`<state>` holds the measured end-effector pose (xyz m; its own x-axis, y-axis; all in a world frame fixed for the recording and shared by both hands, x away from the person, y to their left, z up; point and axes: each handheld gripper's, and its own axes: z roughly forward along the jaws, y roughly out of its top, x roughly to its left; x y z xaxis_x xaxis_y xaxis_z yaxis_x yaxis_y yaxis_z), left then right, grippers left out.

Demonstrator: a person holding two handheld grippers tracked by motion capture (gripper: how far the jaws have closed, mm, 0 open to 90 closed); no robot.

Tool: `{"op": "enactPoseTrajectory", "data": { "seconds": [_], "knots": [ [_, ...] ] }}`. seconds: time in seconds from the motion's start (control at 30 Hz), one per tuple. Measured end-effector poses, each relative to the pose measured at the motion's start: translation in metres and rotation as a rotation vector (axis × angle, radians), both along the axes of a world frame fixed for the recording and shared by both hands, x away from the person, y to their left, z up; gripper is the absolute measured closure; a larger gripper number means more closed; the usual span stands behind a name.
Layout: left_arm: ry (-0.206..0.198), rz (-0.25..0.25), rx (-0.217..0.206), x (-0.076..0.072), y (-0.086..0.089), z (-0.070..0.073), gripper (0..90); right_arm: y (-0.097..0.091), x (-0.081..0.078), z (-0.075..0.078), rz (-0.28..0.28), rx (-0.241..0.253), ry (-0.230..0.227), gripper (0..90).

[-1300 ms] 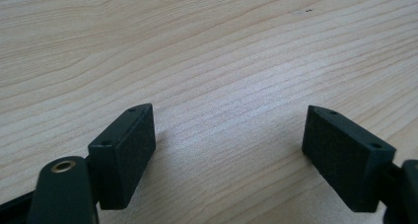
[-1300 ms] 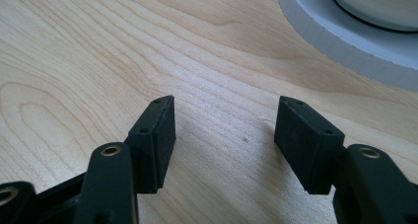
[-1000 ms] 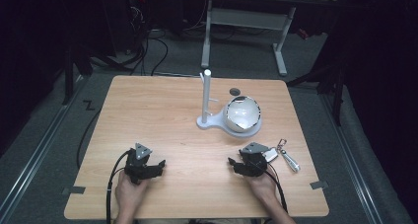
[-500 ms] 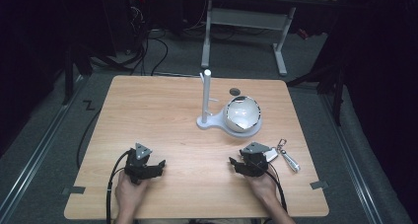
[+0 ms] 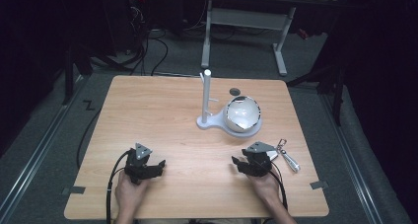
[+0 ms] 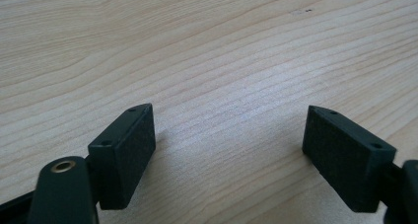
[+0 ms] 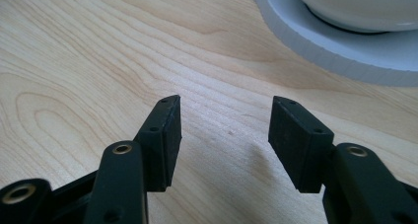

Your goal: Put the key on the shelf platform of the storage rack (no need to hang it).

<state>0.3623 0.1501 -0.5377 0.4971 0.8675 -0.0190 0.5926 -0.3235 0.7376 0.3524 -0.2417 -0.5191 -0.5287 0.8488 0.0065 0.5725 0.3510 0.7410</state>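
My left gripper [image 5: 158, 166] rests low over the near left of the wooden table [image 5: 162, 110], held by a hand. Its jaws stand wide open over bare wood [image 6: 229, 120]. Near the table's front right, another hand holds my right gripper [image 5: 237, 163]. It is open with nothing between its jaws [image 7: 224, 110], which have just been closing a little. Beyond it stands a white stand [image 5: 207, 98] with an upright post. A white bowl [image 5: 242, 114] sits on the stand's base [image 7: 340, 54].
A small bunch of keys with a metal fob [image 5: 287, 156] lies just right of the right gripper. A dark round hole [image 5: 235, 91] marks the tabletop behind the bowl. Cables trail from both grippers over the front edge.
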Motion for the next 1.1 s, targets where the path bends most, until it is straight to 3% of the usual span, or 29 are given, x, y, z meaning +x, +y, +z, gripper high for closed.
{"op": "enactPoseTrajectory", "data": {
  "seconds": [0.37,1.1],
  "knots": [
    [0.0,0.0,0.001,0.0,0.0,0.0,20.7,-0.007,-0.003,0.005,-0.008,0.035,0.007,47.4],
    [0.0,0.0,0.001,0.0,0.0,0.0,20.7,-0.028,-0.009,0.015,-0.041,0.058,0.007,51.6]
  ]
}}
